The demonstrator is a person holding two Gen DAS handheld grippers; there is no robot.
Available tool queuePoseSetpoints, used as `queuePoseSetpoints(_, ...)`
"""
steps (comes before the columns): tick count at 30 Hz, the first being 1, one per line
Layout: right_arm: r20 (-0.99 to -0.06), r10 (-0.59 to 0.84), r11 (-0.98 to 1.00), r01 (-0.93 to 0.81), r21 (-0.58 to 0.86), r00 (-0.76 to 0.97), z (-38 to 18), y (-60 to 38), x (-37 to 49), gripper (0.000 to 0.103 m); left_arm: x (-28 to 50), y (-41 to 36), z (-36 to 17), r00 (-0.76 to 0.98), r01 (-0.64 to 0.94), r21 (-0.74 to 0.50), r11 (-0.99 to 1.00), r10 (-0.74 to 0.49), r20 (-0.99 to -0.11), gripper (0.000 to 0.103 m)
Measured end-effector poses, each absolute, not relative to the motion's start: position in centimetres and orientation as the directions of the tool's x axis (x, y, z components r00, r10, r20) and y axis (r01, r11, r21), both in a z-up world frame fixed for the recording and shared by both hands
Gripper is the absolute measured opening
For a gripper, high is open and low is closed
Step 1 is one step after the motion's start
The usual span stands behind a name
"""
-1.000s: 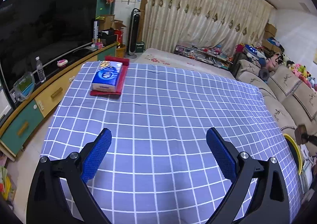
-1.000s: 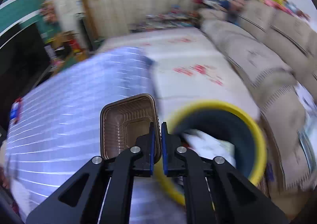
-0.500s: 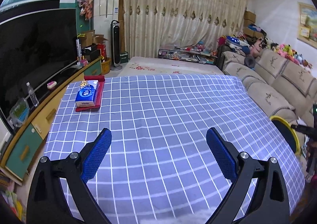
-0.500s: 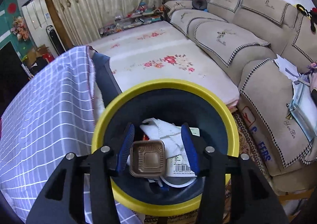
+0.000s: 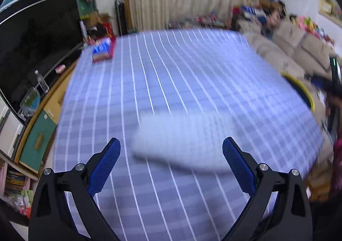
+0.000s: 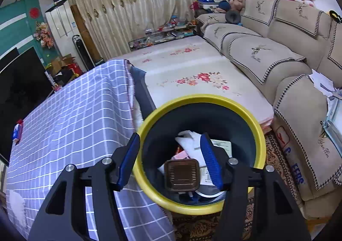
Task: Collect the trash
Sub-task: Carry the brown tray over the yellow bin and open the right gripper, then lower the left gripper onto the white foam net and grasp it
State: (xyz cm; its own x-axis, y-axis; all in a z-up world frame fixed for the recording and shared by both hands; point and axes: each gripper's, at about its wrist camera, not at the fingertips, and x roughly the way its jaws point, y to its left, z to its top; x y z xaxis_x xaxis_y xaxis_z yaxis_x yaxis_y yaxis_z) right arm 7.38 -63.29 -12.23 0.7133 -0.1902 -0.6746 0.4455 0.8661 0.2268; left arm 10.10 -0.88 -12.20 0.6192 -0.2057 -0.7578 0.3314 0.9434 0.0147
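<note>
Brown square ribbed tray, seen inside yellow-rimmed bin at 6 o'clock, right gripper held above bin, jaws spread, nothing gripped, left gripper spread wide over checked tablecloth, blurred white lump between fingers.

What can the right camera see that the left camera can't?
Only the right view looks down into the bin: the brown tray lies inside on white paper trash, below the open right gripper. It also shows the floral mat.

Only the left view shows the open left gripper, a blurry white lump on the table just ahead of it, and the water bottle by the TV.

Both show the checked tablecloth, the tissue pack, the sofa, the curtains and the bin's yellow rim.
</note>
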Motion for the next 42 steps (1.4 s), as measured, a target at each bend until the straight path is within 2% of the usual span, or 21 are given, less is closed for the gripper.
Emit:
queuePoseSetpoints(3, -0.660, -0.179, 0.869, 0.432, 0.241, 0.729, -11.7, -63.0, 7.0, 0.057, 8.5, -1.4, -13.9, 0.564, 0.371, 0.021, 0.928, -0.207, -0.800, 0.094)
queuePoseSetpoints(8, -0.641, -0.168, 0.872, 0.416, 0.258, 0.749, -11.0, -62.6, 6.5, 0.057, 9.0, -3.0, -15.3, 0.547, 0.397, 0.057, 0.916, -0.186, -0.816, 0.091)
queuePoseSetpoints(16, -0.629, -0.163, 0.868, 0.413, 0.276, 0.760, -10.5, -62.6, 6.2, 0.059, 15.1, -7.0, -16.3, 0.528, 0.425, 0.042, 0.904, -0.210, -0.823, 0.091)
queuePoseSetpoints(23, -0.638, -0.152, 0.869, 0.410, 0.278, 0.755, -10.9, -62.6, 6.6, 0.059, 21.9, -10.3, -14.8, 0.529, 0.417, -0.008, 0.909, -0.250, -0.811, 0.088)
queuePoseSetpoints(25, -0.641, -0.152, 0.869, 0.411, 0.276, 0.752, -11.0, -62.6, 6.7, 0.059, 22.1, -10.9, -13.5, 0.523, 0.454, -0.040, 0.890, -0.303, -0.797, 0.088)
queuePoseSetpoints(30, -0.650, -0.137, 0.866, 0.410, 0.288, 0.747, -11.8, -62.9, 7.4, 0.060, 23.2, -9.6, -11.0, 0.603, 0.452, 0.046, 0.891, -0.267, -0.752, 0.092)
queuePoseSetpoints(34, -0.662, -0.117, 0.868, 0.400, 0.294, 0.741, -12.5, -62.8, 8.1, 0.060, 25.7, -8.4, -11.8, 0.558, 0.535, 0.027, 0.844, -0.329, -0.762, 0.092)
queuePoseSetpoints(38, -0.663, -0.111, 0.876, 0.388, 0.286, 0.740, -12.4, -62.4, 8.3, 0.060, 28.0, -9.3, -12.6, 0.474, 0.682, 0.034, 0.730, -0.406, -0.781, 0.093)
queuePoseSetpoints(42, -0.658, -0.131, 0.875, 0.399, 0.275, 0.741, -11.8, -62.5, 7.9, 0.060, 30.0, -11.3, -14.0, 0.370, 0.806, 0.087, 0.585, -0.384, -0.846, 0.095)
